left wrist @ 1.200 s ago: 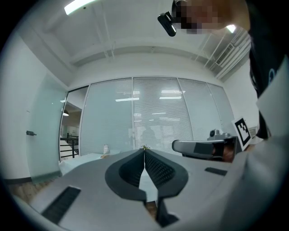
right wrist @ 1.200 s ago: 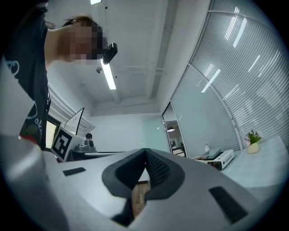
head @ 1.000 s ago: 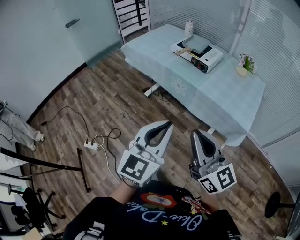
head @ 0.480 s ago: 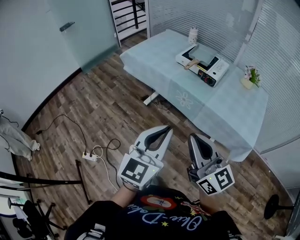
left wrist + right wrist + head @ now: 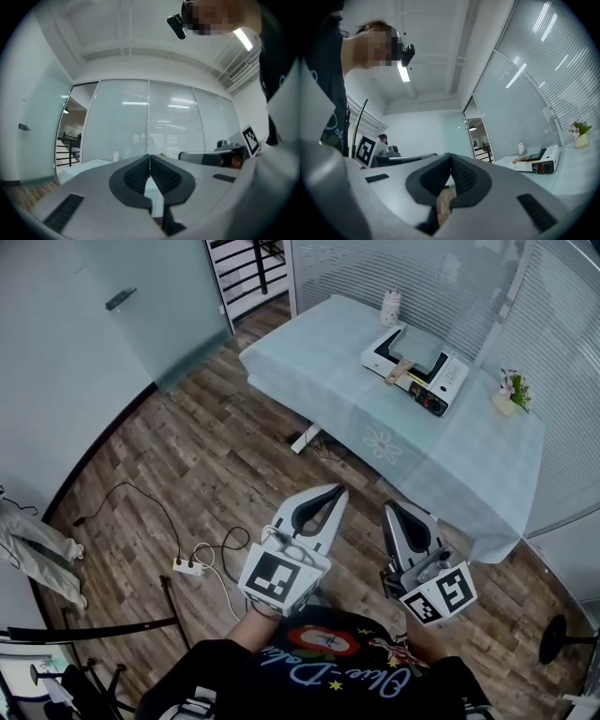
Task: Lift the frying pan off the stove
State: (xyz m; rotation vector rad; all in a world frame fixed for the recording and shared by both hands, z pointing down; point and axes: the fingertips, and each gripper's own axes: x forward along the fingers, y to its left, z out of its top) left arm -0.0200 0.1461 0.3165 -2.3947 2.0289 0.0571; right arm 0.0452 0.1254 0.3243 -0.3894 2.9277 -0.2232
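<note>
Far ahead, a white portable stove (image 5: 419,369) stands on a table covered in pale blue cloth (image 5: 323,352). A flat grey frying pan (image 5: 427,349) rests on it, its wooden handle (image 5: 401,371) pointing toward me. Both grippers hang close to my body over the wooden floor, well short of the table. My left gripper (image 5: 339,489) is shut with nothing in it, its pads meeting in the left gripper view (image 5: 149,155). My right gripper (image 5: 386,506) is also shut and empty (image 5: 450,154). The stove (image 5: 539,163) shows small at the right of the right gripper view.
A white bottle (image 5: 391,307) stands behind the stove and a small flower pot (image 5: 511,395) at the table's right end. A power strip (image 5: 190,566) with cables lies on the floor at left. Glass walls with blinds ring the table. A stool base (image 5: 562,638) sits at right.
The head view has shifted, so the table and stove sit a little further right and higher. Both grippers stay shut and in nearly the same place.
</note>
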